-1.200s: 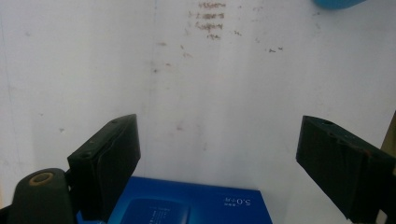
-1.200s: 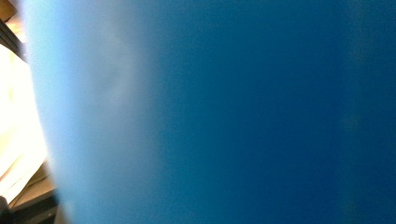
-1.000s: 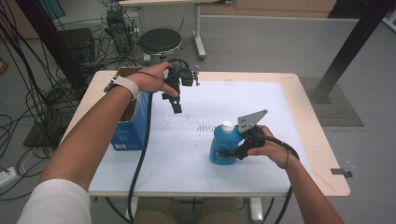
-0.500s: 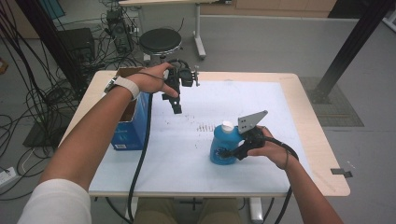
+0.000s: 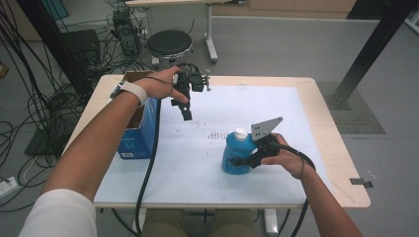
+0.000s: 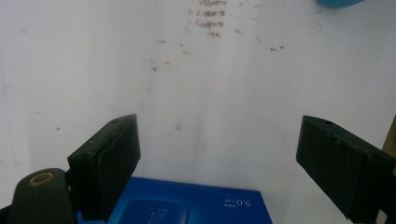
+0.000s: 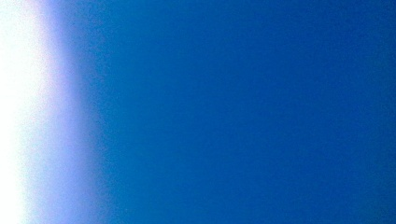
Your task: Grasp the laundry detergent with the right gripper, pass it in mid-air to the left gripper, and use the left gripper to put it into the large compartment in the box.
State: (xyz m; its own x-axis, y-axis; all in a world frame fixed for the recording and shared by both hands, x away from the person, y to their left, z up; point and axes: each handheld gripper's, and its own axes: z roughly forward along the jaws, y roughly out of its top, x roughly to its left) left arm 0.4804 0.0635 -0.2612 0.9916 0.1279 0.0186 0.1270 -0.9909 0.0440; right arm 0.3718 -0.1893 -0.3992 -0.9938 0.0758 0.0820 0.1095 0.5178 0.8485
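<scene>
- A white short sleeve (image 5: 59, 212) is worn on the left arm, with a white wristband (image 5: 132, 91).
- Both grippers are black; the left gripper (image 6: 219, 163) has blocky matte jaws and a brass-coloured screw (image 6: 41, 178).
- A grey three-cornered plate (image 5: 264, 128) tops the right gripper (image 5: 247, 159).
- Black cables (image 5: 148, 163) trail toward the near edge.

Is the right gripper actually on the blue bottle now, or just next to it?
Touching. In the high view the right gripper sits against the side of the blue bottle with no gap, and in the right gripper view blurred blue lies right up against the lens.
</scene>
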